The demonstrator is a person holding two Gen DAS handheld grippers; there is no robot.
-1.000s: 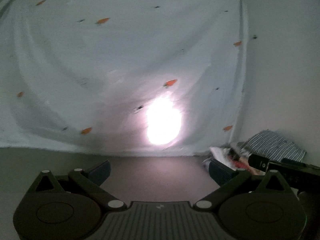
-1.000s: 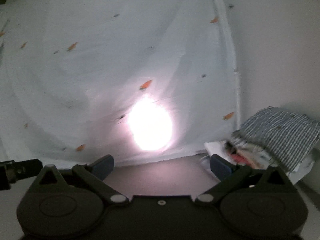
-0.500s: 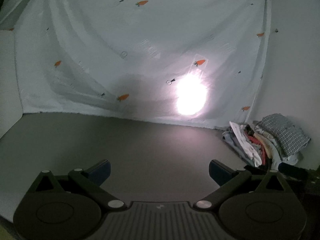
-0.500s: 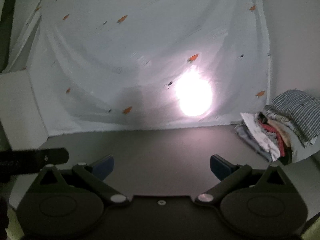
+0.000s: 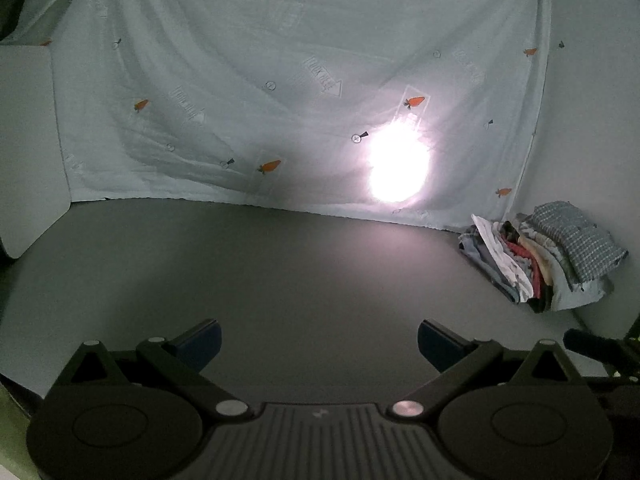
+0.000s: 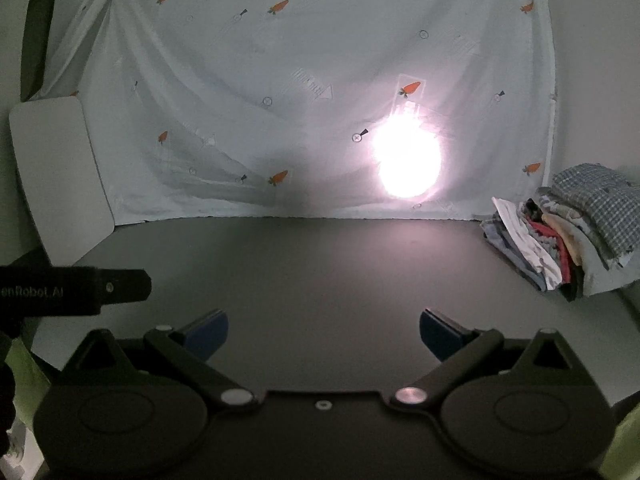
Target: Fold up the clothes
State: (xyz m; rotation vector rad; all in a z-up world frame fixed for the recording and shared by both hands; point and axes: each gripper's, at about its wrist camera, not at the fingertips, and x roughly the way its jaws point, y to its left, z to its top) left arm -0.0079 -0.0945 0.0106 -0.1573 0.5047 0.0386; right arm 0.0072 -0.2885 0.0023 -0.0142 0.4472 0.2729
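Note:
A stack of folded clothes, topped by a blue checked garment, sits at the far right of the dark grey table; it also shows in the right wrist view. My left gripper is open and empty, low over the table's near side. My right gripper is open and empty too, beside the left one. Part of the left gripper's body shows at the left of the right wrist view. No garment lies between the fingers.
A pale sheet with carrot prints hangs behind the table, with a bright light spot shining through it. A white panel stands at the table's left edge. A white wall is at the right.
Both grippers have pulled back from the sheet and the clothes stack; far more of the table shows now. Both stayed open.

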